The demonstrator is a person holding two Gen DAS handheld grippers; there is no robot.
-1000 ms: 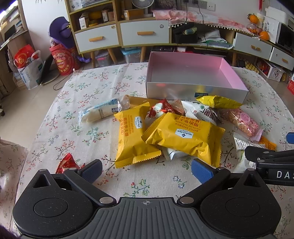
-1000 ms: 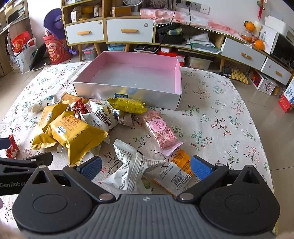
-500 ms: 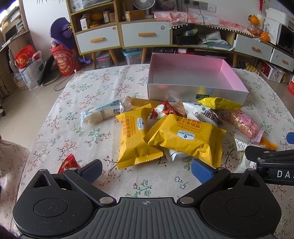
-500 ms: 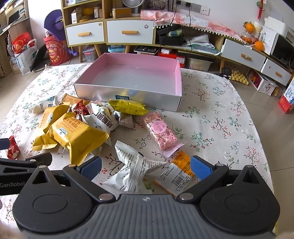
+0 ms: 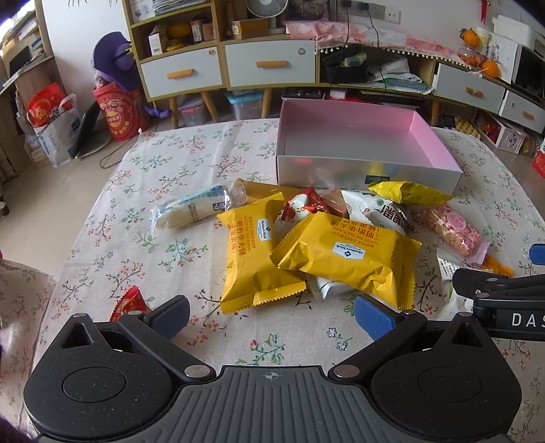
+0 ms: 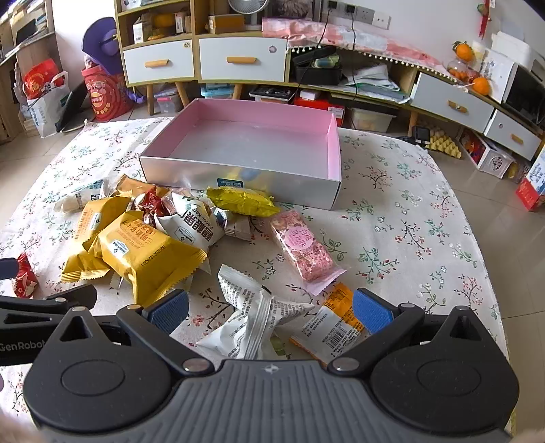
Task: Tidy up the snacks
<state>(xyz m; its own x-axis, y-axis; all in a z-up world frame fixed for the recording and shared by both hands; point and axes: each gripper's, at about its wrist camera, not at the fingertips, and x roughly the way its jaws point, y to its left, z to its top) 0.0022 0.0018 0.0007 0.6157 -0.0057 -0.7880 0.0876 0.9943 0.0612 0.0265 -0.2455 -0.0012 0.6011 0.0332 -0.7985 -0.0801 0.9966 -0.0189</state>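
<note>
Near the pink-lined box [image 6: 238, 150] on the floral tablecloth [image 6: 408, 218], we see the snacks [image 5: 344, 252] heaped; our left gripper [image 5: 270, 315] and right gripper [image 6: 270, 311] gape wide, holding nothing.

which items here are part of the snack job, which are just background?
Job:
pink-lined box, nothing in it
two yellow waffle packs
white pecan pack
pink nougat bar
small yellow pack
both grippers, fingers open

Background:
floral tablecloth
drawer cabinets
oranges
fan
red bags on floor
</note>
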